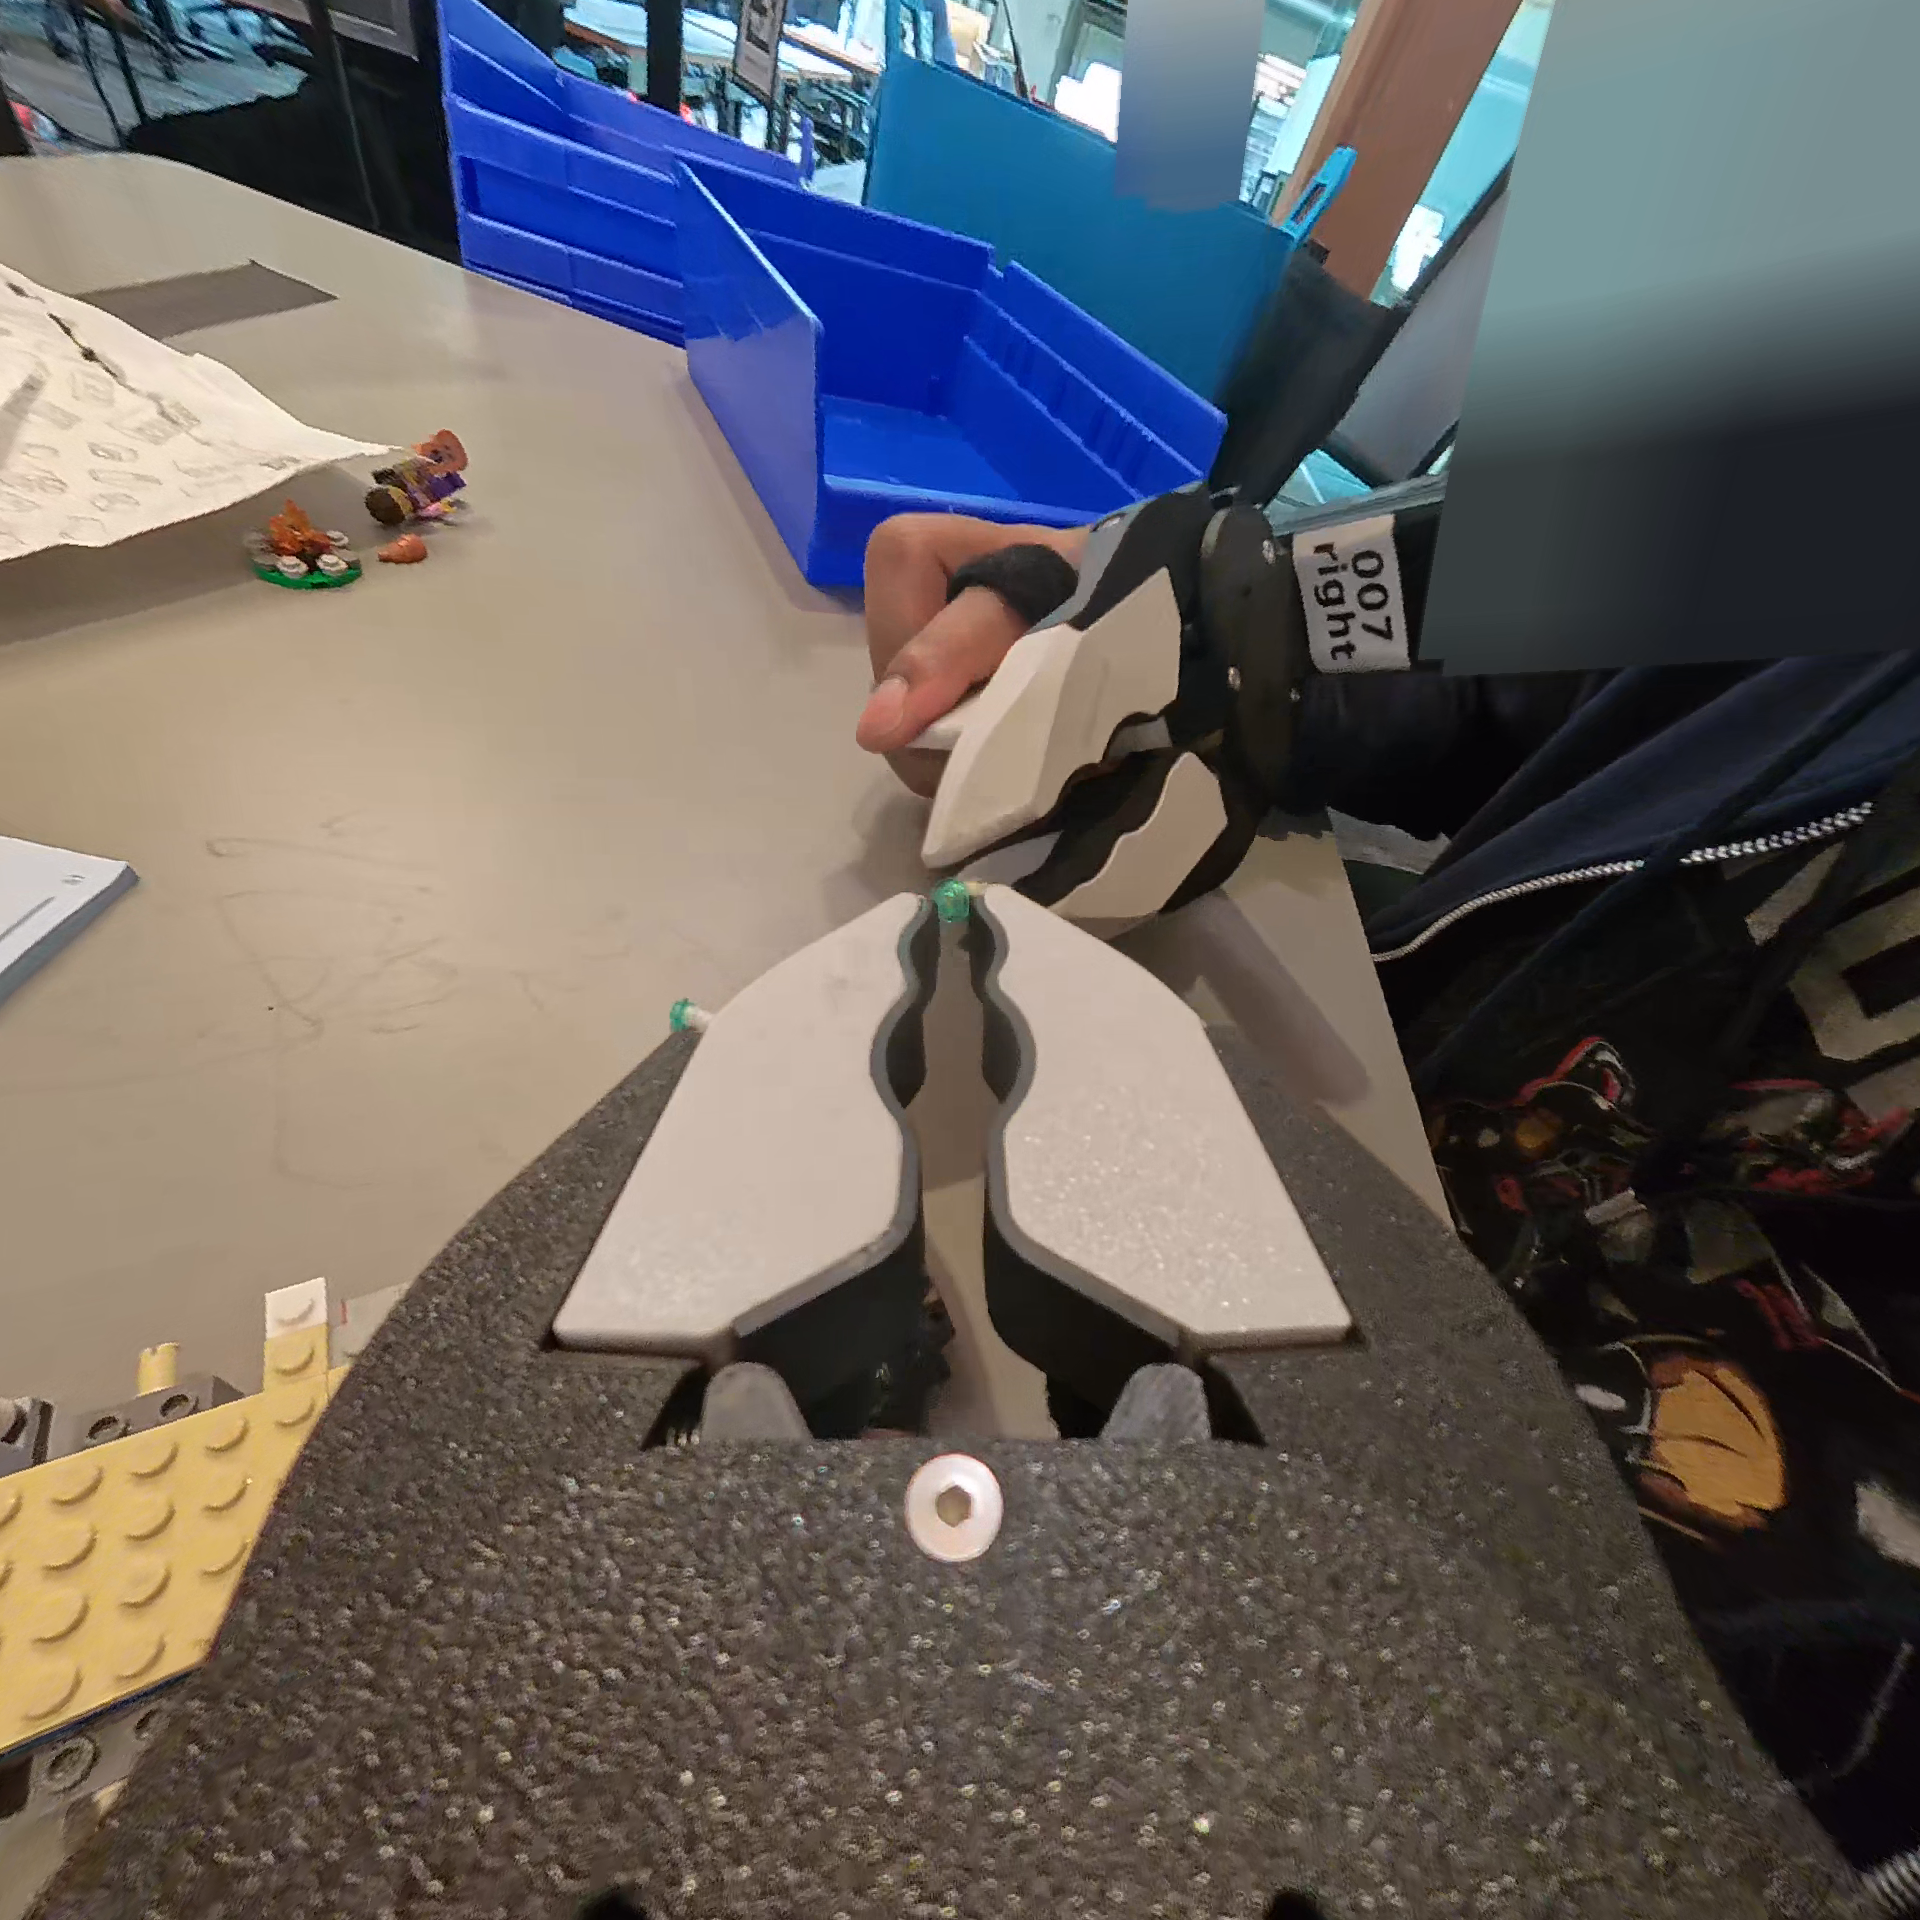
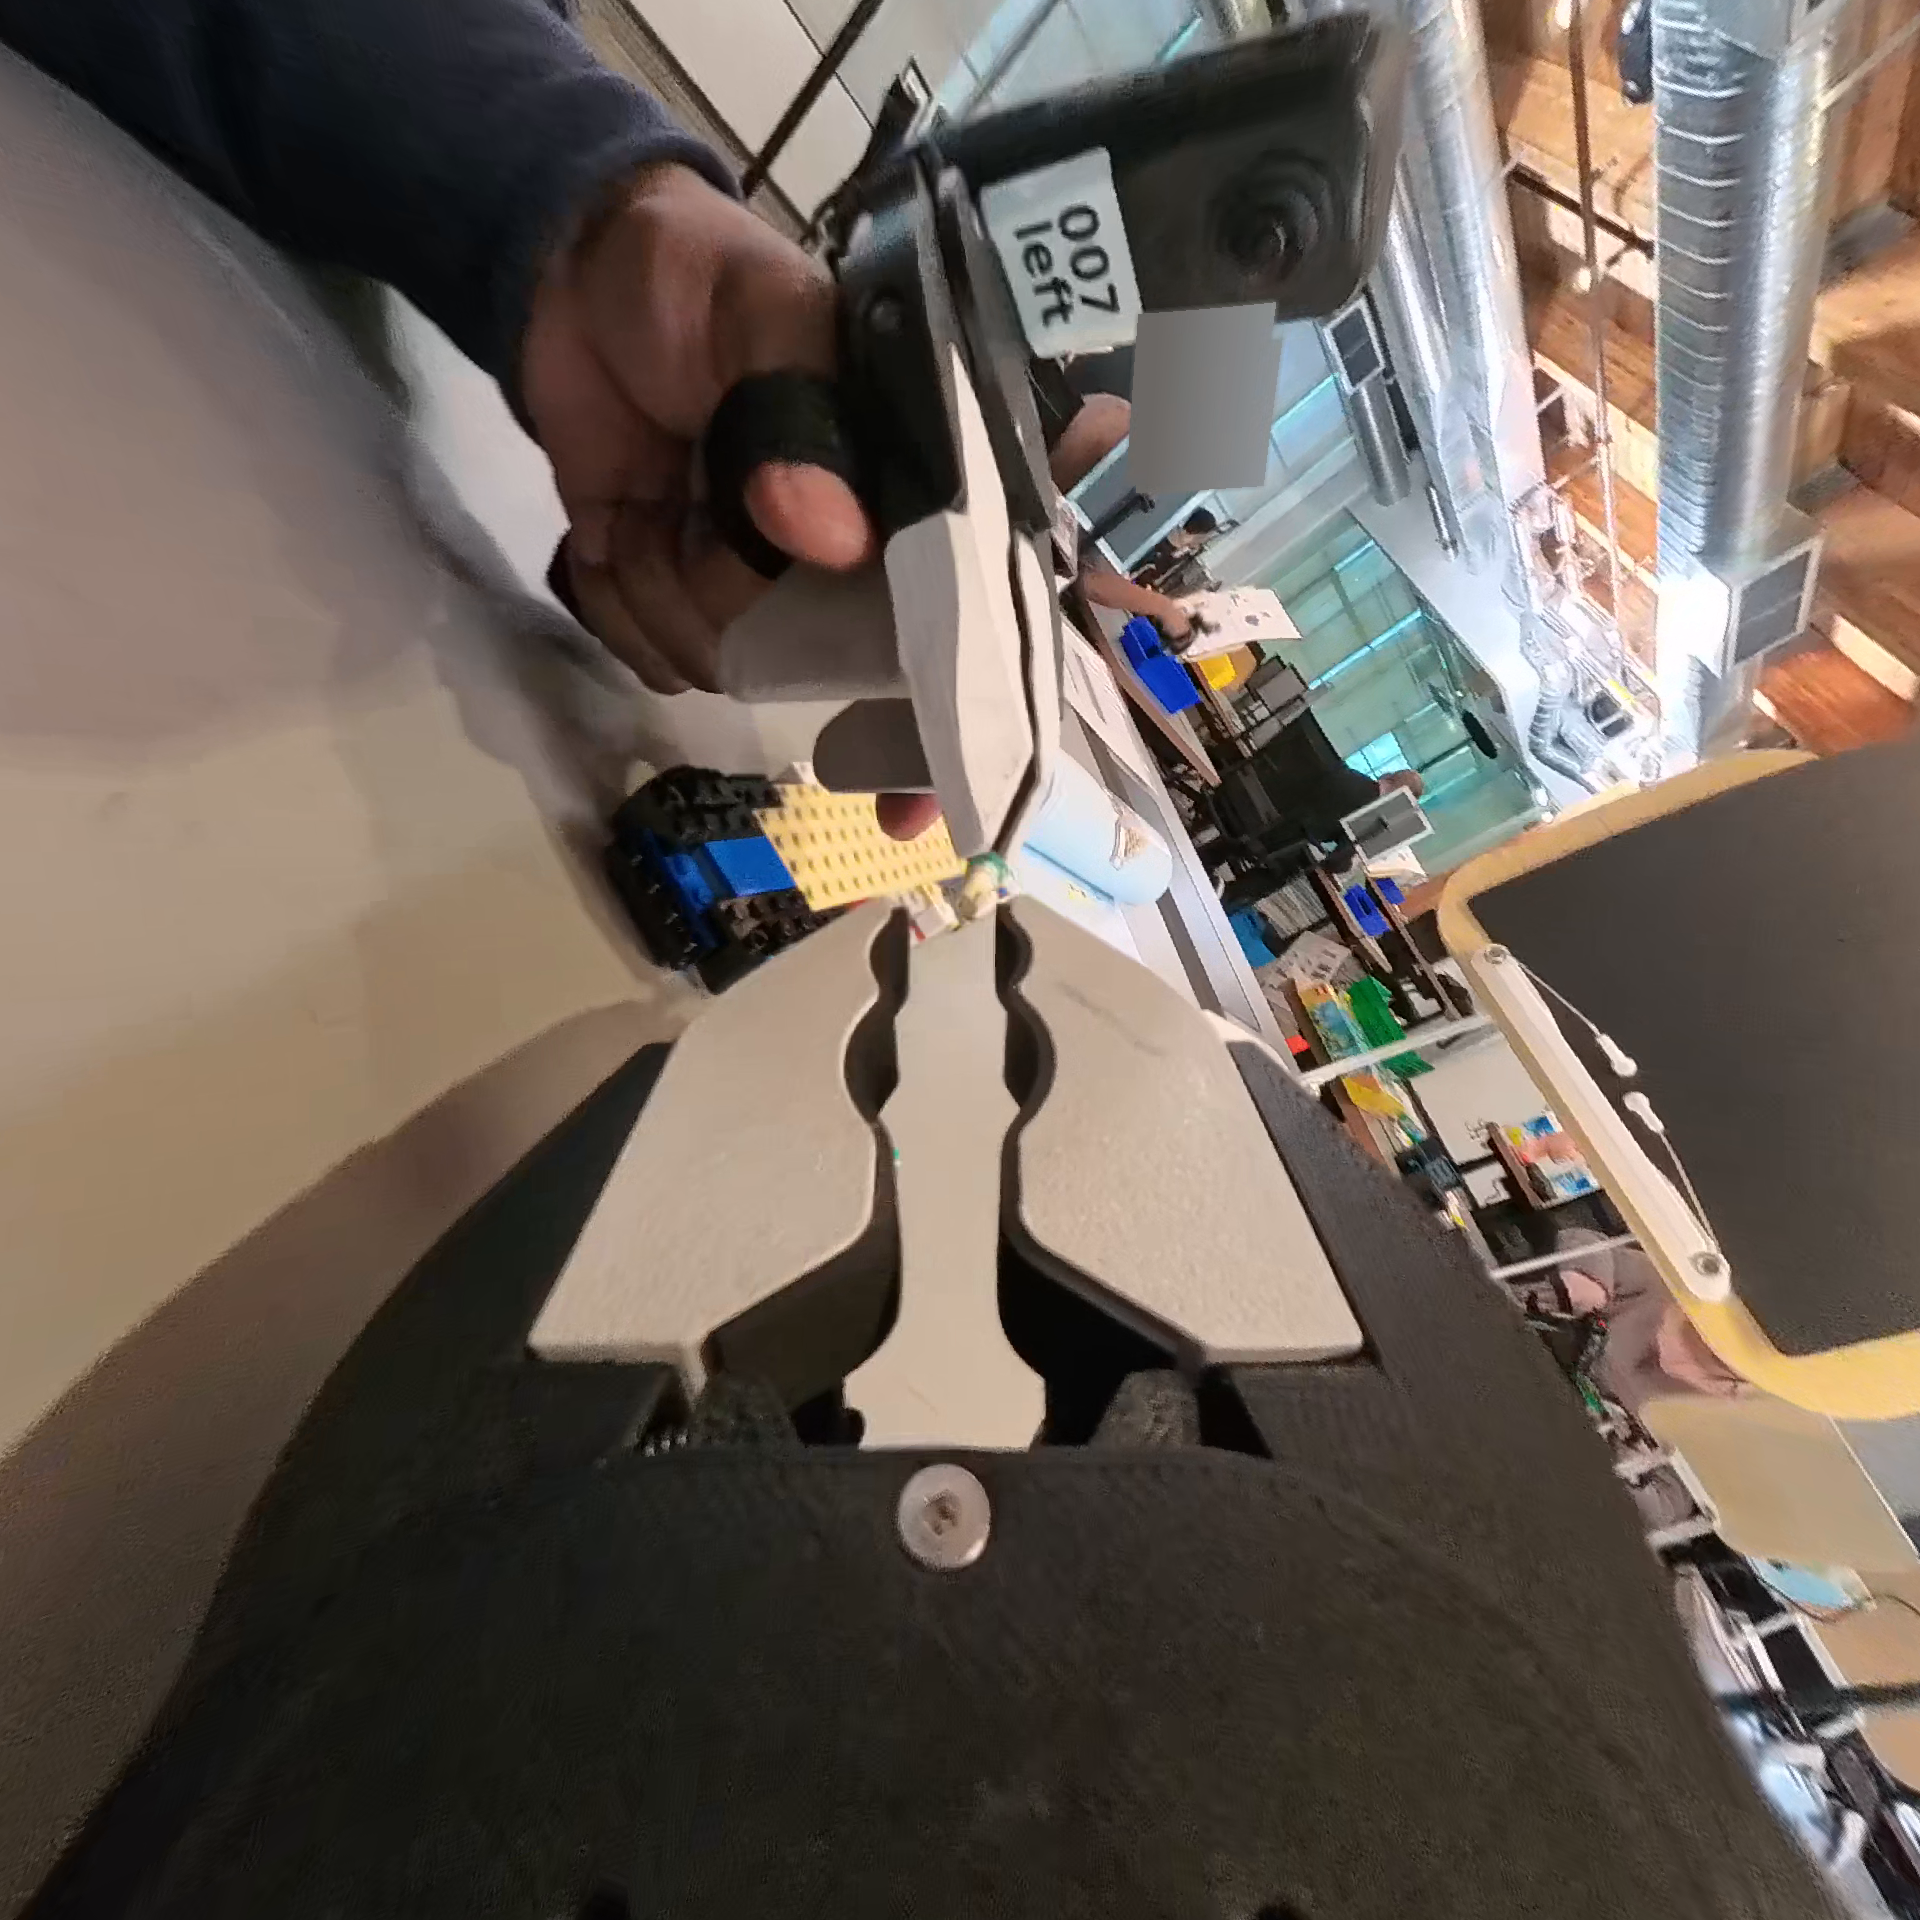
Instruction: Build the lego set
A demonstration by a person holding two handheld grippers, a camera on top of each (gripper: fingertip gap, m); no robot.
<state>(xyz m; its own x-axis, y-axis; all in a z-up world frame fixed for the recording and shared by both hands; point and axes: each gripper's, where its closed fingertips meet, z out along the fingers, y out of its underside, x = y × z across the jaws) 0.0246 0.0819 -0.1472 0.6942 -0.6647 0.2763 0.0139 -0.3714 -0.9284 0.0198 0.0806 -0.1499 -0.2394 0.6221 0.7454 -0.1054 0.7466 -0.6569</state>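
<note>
The left gripper (image 1: pixel 951 909) pinches a small translucent green stud with a cream peg (image 1: pixel 951 900) at its fingertips, above the grey table (image 1: pixel 520 831). Keep that pinch steady and level. The right gripper (image 2: pixel 951 920), jaws slightly parted and gripping nothing, sits just beside the peg end; it should stay clear without knocking it.

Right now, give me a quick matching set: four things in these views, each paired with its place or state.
Things:
1. left claw
2. small green piece
3. blue bin
4. tan studded plate

Places or states:
A. far side of the table, open top
B. lower left, beside the left claw's body
C. pinched at the fingertips
D. closed on a small piece

Pairs: 1-D, 2-C, 3-A, 4-B
</note>
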